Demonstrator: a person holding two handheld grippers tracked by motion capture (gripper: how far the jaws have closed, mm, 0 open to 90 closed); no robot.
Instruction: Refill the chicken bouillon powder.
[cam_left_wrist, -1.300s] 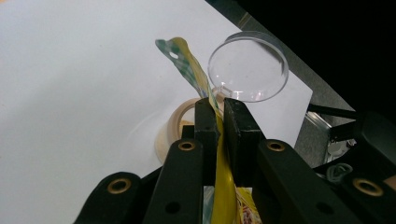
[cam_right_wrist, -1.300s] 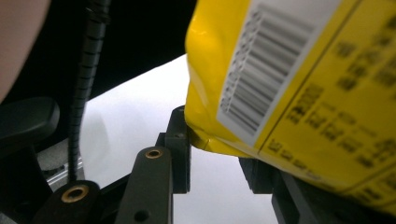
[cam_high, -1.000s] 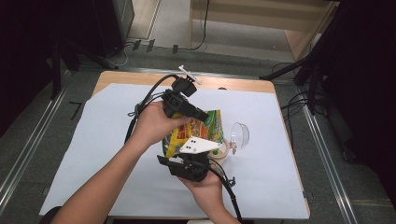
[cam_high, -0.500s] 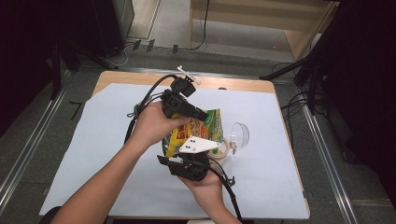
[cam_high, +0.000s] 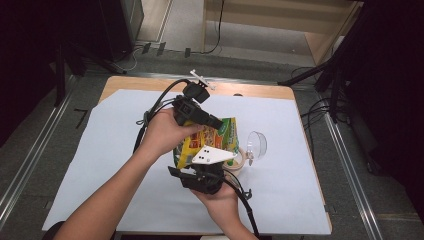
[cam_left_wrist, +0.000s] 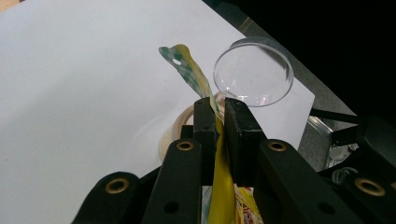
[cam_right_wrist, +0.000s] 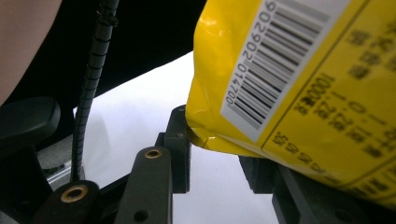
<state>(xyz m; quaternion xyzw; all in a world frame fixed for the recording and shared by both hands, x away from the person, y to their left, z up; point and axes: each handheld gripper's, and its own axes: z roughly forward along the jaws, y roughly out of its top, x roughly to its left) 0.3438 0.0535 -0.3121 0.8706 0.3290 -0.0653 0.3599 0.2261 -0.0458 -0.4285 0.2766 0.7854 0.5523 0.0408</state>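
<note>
A yellow snack bag (cam_high: 215, 137) hangs above the middle of the table between both grippers. My left gripper (cam_high: 220, 122) comes in from the far side and is shut on the bag's flat top seal (cam_left_wrist: 187, 70); its jaws (cam_left_wrist: 220, 109) pinch the foil tightly. My right gripper (cam_high: 209, 167), under its white three-cornered plate, holds the bag's near end. In the right gripper view the barcode side of the bag (cam_right_wrist: 303, 93) sits between the jaws (cam_right_wrist: 217, 149), with the left pad against its corner. A beige ring (cam_high: 240, 160) lies under the bag.
A clear round lid (cam_high: 257, 144) stands on edge just right of the bag, also seen in the left gripper view (cam_left_wrist: 254, 70). White paper (cam_high: 100, 140) covers the wooden table (cam_high: 240, 90). A small white object (cam_high: 202, 79) lies at the far edge. Cables trail from both grippers.
</note>
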